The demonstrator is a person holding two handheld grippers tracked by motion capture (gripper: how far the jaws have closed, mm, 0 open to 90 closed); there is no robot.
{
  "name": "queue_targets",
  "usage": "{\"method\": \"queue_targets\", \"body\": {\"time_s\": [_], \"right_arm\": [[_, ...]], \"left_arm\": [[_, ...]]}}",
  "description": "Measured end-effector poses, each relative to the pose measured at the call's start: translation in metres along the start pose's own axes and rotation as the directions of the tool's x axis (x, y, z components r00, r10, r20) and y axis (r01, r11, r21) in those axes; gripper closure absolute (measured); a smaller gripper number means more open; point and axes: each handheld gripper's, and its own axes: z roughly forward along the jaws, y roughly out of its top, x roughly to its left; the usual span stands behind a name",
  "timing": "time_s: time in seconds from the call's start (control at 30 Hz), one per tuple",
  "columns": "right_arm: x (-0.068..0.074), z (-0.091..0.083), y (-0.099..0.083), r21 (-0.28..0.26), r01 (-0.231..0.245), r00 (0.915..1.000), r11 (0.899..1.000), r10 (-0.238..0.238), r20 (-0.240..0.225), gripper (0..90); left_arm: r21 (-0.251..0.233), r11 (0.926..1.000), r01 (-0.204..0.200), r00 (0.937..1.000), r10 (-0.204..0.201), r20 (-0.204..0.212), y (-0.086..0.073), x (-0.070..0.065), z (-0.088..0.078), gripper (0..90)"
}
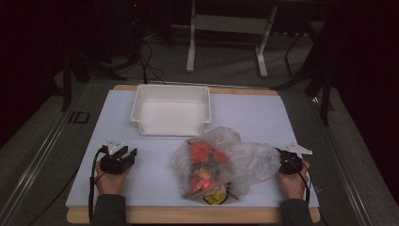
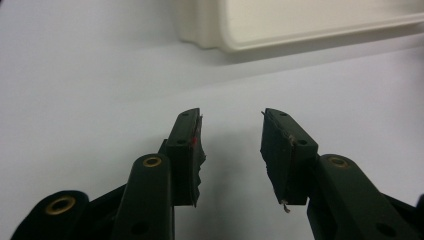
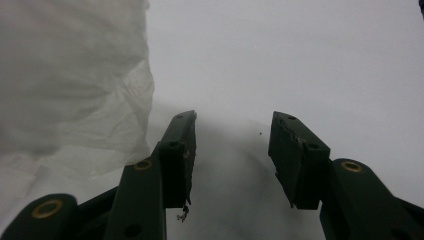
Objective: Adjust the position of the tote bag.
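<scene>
A crumpled clear plastic bag (image 1: 221, 160) lies on the white table sheet (image 1: 117, 117), holding several orange and red pieces. Behind it stands an empty white bin (image 1: 171, 109). My left gripper (image 1: 123, 155) rests on the sheet at the front left, jaws open with nothing between them; its own view shows the open left gripper (image 2: 231, 135) facing the white bin (image 2: 310, 20). My right gripper (image 1: 285, 159) sits just right of the bag, open and empty. In the right gripper view, the open right gripper (image 3: 232, 145) has the bag (image 3: 70, 90) close on the left of its jaws.
The table's wooden front edge (image 1: 197, 215) runs below the sheet. Metal frame rails (image 1: 47, 146) flank the table on both sides. A table leg frame (image 1: 226, 37) stands on the floor beyond.
</scene>
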Motion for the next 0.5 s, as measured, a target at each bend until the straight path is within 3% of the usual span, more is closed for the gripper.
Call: {"method": "queue_targets", "body": {"time_s": [0.5], "right_arm": [[-0.001,0.000,0.000,-0.001,-0.001,0.9999,1.000,0.001,-0.011,52.8]], "left_arm": [[-0.007,0.9981,-0.062,0.9965,0.062,0.055,0.006,-0.013,-0.007,58.7]]}}
